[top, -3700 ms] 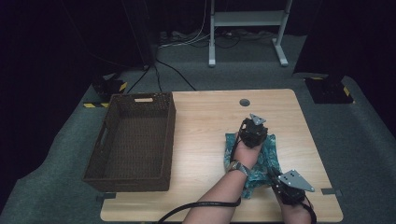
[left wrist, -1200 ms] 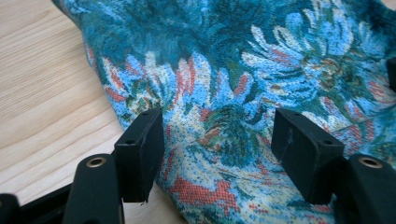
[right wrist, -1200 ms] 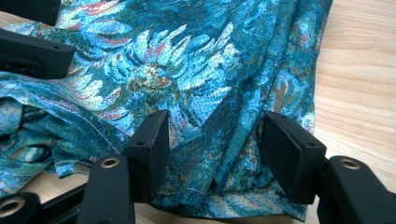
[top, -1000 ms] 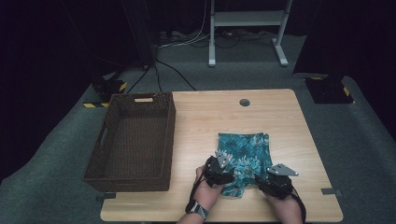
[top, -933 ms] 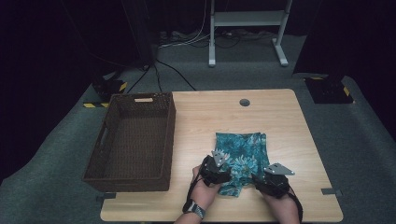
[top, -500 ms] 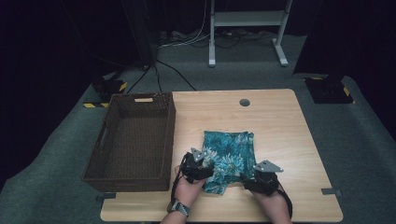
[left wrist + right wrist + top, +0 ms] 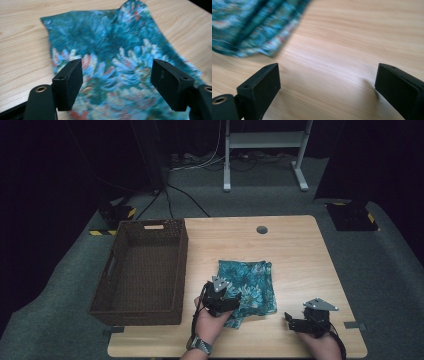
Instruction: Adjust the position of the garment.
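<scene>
Nearest you, your right hand-held gripper (image 7: 295,320) sits low over the bare front right part of the desk (image 7: 300,250), apart from the cloth. Its jaws have just been opening and now stand wide, with nothing but wood grain between them in the right gripper view; the cloth's edge lies off to the upper left of that view.

Your left hand-held gripper (image 7: 231,304) hovers over the near left corner of the folded teal floral cloth (image 7: 248,287). Its jaws have just been opening too; in the left gripper view they stand apart above the fabric, the pads not pressing on it, so nothing is gripped. The printed cloth spreads away from the jaws, with one far corner slightly raised.

The cloth lies flat on the desk, right of centre, its near corner folded into a small flap toward you.

Well to its left, the dark woven basket (image 7: 145,270) rests along the desk's left edge, with its long side running away from you.

Farther back, a round cable hole (image 7: 261,229) sits near the desk's far edge.
</scene>
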